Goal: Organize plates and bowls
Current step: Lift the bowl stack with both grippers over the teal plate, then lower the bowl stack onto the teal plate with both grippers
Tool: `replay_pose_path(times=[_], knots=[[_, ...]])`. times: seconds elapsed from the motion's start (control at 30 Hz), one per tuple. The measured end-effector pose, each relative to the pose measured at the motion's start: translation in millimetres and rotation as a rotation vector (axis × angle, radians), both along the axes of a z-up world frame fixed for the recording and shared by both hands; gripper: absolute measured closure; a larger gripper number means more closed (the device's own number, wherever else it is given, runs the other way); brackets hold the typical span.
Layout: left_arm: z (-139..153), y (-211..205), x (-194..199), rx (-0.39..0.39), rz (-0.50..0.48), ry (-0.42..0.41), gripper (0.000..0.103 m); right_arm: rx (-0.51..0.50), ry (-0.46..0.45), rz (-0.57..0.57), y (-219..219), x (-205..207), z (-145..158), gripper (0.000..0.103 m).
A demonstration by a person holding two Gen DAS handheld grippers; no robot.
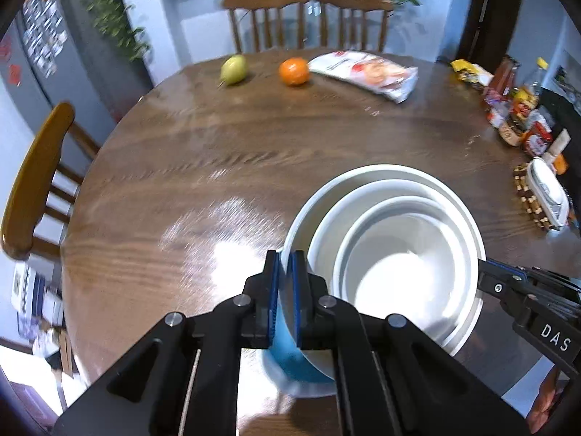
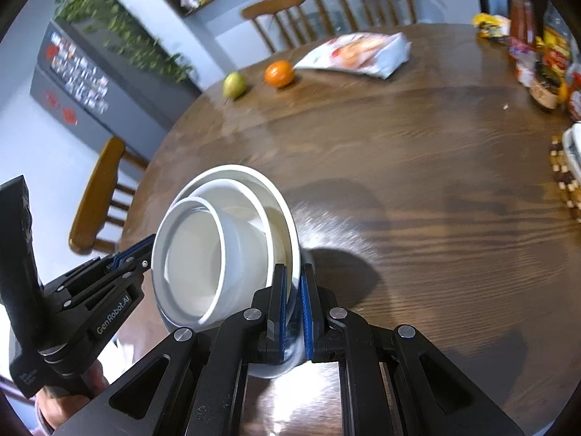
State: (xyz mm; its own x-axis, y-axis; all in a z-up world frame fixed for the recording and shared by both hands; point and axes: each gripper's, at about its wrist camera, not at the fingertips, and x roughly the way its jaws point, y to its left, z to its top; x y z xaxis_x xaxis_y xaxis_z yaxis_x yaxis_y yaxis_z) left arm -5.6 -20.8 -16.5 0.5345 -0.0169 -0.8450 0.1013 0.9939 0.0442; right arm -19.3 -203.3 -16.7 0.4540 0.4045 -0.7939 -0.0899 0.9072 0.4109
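Three white bowls (image 1: 395, 254) sit nested, outermost blue outside, my left hand-held gripper (image 1: 286, 265) and right hand-held gripper (image 2: 295, 276) each clamping its rim

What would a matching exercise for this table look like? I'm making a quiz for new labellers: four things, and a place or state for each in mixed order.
Things:
1. pear
2. orange
3. stack of bowls
4. snack bag

Places or states:
A. gripped at its rim on both sides by the left gripper and the right gripper
B. lying flat on the far side of the table, right of the round orange fruit
C. farthest left of the things at the far edge
D. between the green fruit and the printed packet

Pairs: 1-C, 2-D, 3-A, 4-B
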Motion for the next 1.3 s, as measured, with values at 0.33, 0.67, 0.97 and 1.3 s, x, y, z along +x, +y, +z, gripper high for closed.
replay_pose_path(times=[0.33, 0.67, 0.97, 1.3], knots=[[-33.7, 20.9, 15.3, 0.018, 0.034, 0.113, 0.101, 0.011, 0.113, 0.028, 25.2, 14.7, -35.0, 0.091], [-35.9, 9.9, 42.8, 0.081, 0.011, 0.055, 0.1, 0.018, 0.096, -0.015, 20.1, 34.8, -36.4, 0.091], [-34.0, 6.5, 70.7, 0.064, 0.022, 0.041, 0.1, -0.003, 0.071, -0.039, 19.3, 65.0, -32.9, 0.091], [-33.3, 5.7, 79.3, 0.056, 0.028, 0.034, 0.1, -0.038, 0.066, -0.027, 20.0, 78.3, -30.7, 0.091]])
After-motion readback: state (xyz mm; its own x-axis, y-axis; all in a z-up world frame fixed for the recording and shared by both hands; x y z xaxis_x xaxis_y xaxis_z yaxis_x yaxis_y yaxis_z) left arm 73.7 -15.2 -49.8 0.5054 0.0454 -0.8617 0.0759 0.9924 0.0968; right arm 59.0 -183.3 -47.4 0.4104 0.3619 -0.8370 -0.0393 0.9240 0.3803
